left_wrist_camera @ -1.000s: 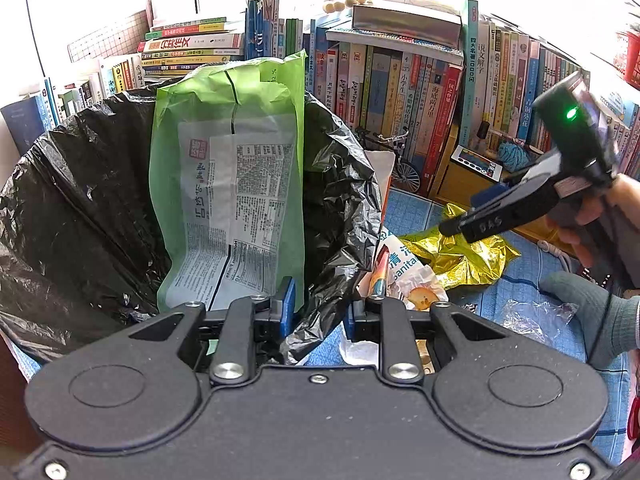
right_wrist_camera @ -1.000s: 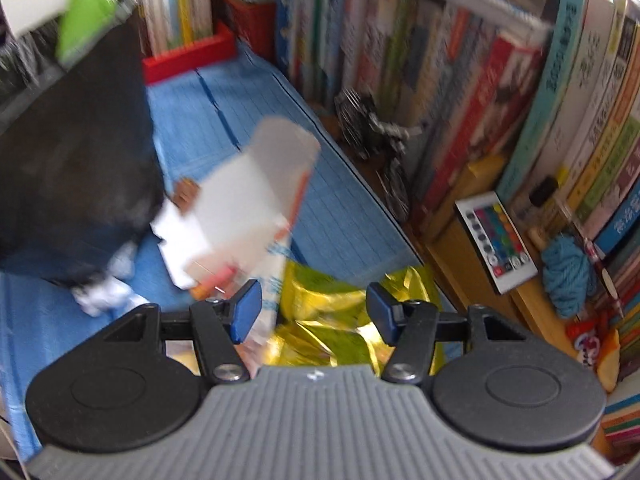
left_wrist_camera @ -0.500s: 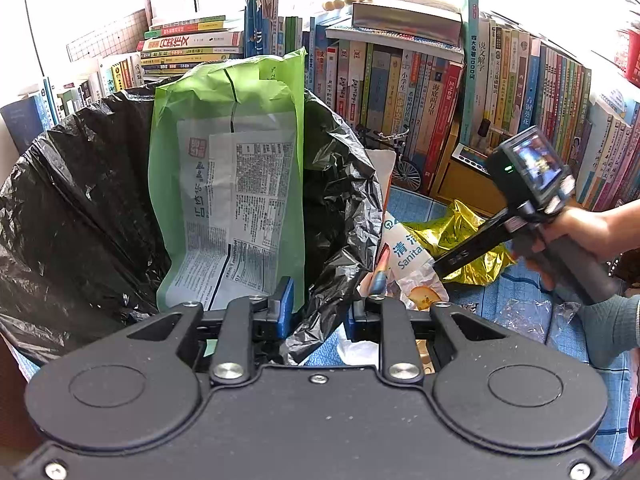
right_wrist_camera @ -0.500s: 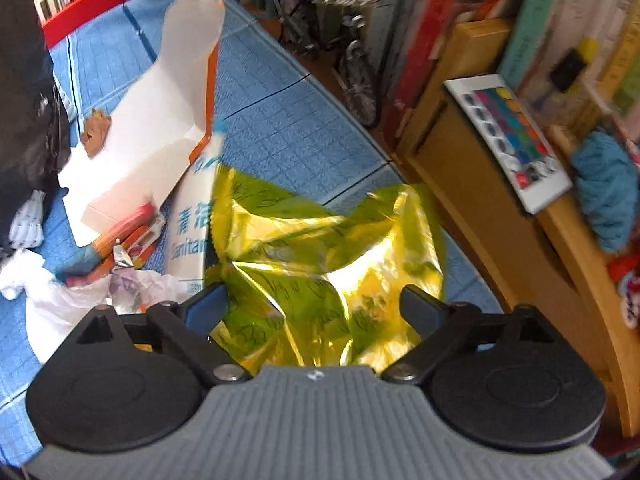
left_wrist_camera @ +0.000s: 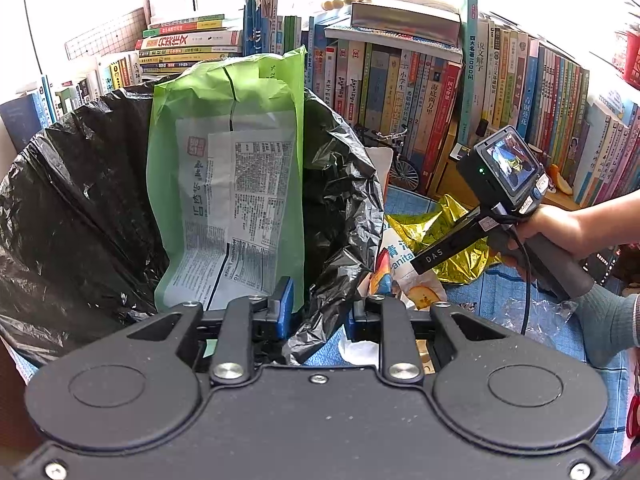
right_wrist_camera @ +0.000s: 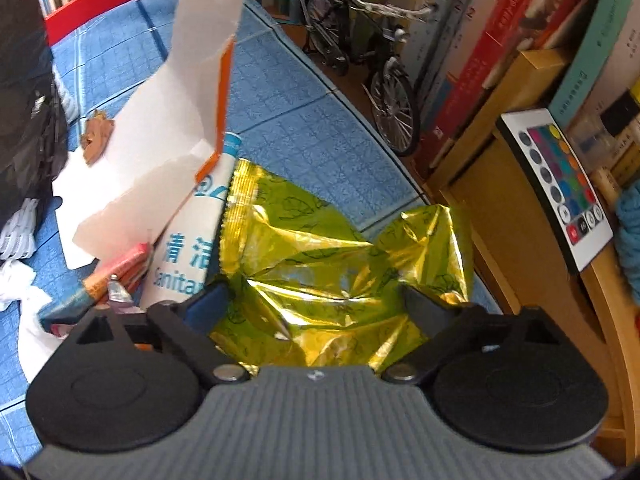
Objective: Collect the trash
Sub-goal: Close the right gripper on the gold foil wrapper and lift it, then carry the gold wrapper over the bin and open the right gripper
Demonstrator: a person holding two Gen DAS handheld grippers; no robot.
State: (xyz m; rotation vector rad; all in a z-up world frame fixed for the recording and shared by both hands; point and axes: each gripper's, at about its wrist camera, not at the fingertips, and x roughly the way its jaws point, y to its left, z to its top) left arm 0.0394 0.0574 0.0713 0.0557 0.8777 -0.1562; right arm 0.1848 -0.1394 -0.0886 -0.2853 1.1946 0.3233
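Observation:
My left gripper (left_wrist_camera: 319, 308) is shut on the rim of a black trash bag (left_wrist_camera: 80, 200), with crumpled plastic pinched between its blue pads. A tall green food bag (left_wrist_camera: 228, 184) stands inside the trash bag. To the right, a crumpled gold foil wrapper (right_wrist_camera: 320, 248) lies on the blue mat. My right gripper (right_wrist_camera: 314, 302) is open wide and low over it, one finger on each side of the foil. In the left wrist view the right gripper (left_wrist_camera: 420, 262) points down at the gold wrapper (left_wrist_camera: 436, 228).
Beside the foil lie a white wipes pack (right_wrist_camera: 188, 256), a torn white carton (right_wrist_camera: 160, 140), small wrappers and a tissue (right_wrist_camera: 20, 292). A model bicycle (right_wrist_camera: 360, 52), a remote (right_wrist_camera: 560, 184) and book rows border the mat. A hand (left_wrist_camera: 560, 232) holds the right gripper.
The right gripper has swung down and closed in on the gold wrapper, its fingers spreading wider around it. The left gripper and the trash bag have stayed put.

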